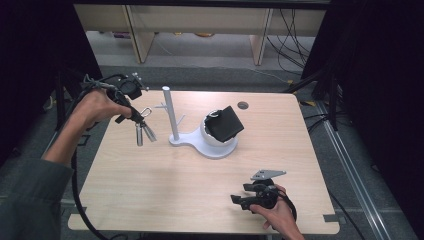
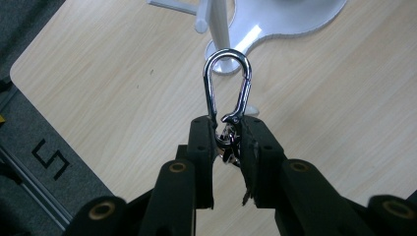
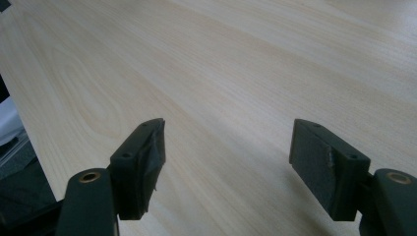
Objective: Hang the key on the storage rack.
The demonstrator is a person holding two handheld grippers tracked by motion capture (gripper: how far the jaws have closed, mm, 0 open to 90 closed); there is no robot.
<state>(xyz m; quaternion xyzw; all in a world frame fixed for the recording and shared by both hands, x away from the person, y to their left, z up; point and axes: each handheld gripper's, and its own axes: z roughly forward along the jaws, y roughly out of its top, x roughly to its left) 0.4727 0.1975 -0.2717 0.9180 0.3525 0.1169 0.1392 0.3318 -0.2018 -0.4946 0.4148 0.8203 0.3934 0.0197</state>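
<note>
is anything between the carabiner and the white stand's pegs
Nothing visible does. The left claw grips the carabiner at its lower end, loop free and aimed at the white stand; only open air above the table lies between it and the pegs.

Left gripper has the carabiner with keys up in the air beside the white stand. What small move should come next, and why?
Probably carry the carabiner toward the stand's side pegs: the left gripper clamps its lower end, its loop points at the post, and the keys dangle clear of the table.
</note>
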